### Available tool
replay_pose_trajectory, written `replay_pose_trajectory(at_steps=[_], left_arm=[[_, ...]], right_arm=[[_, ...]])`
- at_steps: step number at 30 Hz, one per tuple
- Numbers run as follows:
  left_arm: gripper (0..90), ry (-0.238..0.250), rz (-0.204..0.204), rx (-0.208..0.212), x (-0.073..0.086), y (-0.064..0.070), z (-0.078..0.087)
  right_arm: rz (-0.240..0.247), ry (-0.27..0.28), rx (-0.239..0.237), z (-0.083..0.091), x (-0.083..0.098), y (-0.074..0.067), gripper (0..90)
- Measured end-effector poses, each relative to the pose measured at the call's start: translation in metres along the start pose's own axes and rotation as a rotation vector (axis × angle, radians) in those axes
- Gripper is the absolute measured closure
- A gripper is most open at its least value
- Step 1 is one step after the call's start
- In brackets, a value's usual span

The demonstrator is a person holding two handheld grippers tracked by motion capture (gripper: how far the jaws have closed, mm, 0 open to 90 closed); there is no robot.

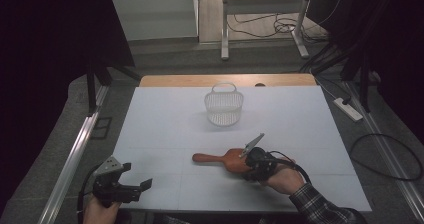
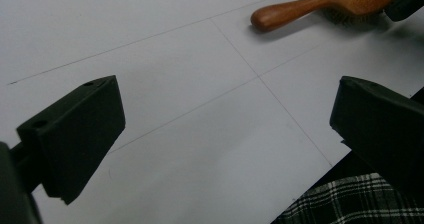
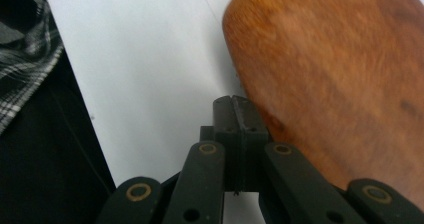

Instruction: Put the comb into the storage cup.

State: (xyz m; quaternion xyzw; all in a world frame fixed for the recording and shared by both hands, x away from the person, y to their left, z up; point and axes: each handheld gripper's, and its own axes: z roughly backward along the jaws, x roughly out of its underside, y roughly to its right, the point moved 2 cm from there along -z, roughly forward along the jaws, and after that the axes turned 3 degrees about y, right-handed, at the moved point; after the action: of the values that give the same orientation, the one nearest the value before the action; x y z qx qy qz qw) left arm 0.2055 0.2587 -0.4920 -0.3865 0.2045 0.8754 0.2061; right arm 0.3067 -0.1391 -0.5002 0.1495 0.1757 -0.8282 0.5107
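Right gripper [image 3: 235,104]: jaws together, empty, beside the brown wooden hairbrush [image 1: 227,159]
Left gripper [image 2: 225,134]: jaws apart, empty
Left to do: brush not picked up; white plastic basket [image 1: 223,104] empty

White table [image 1: 165,134] w/ wooden hairbrush [image 1: 220,159] near front, white basket [image 1: 223,105] behind.

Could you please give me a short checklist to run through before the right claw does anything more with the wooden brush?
1. Right claw jaws: shut together beside the wooden brush, nothing between them. Not ok for a grasp.
2. Brush lies flat on the table, handle toward the left claw. Ok.
3. Left claw open, apart from the brush. Ok.
4. White basket upright, behind the brush. Ok.
5. Whether the right claw touches the brush head: cannot tell.
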Motion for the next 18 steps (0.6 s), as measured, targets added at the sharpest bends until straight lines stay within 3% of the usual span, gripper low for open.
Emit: replay_pose_trajectory(at_steps=[3, 5, 18], left_arm=[[1.1, 0.0, 0.0, -0.001, 0.0, 0.0, 0.0], [1.2, 0.0, 0.001, 0.0, 0.0, 0.0, 0.0], [1.4, -0.005, 0.001, 0.0, 0.0, 0.0, -0.001]], right_arm=[[0.001, -0.015, 0.022, 0.0, 0.003, 0.002, 89.8], [-0.001, -0.04, 0.066, 0.0, 0.007, 0.007, 89.8], [-0.092, -0.024, 0.1, 0.0, 0.007, 0.04, 89.8]])
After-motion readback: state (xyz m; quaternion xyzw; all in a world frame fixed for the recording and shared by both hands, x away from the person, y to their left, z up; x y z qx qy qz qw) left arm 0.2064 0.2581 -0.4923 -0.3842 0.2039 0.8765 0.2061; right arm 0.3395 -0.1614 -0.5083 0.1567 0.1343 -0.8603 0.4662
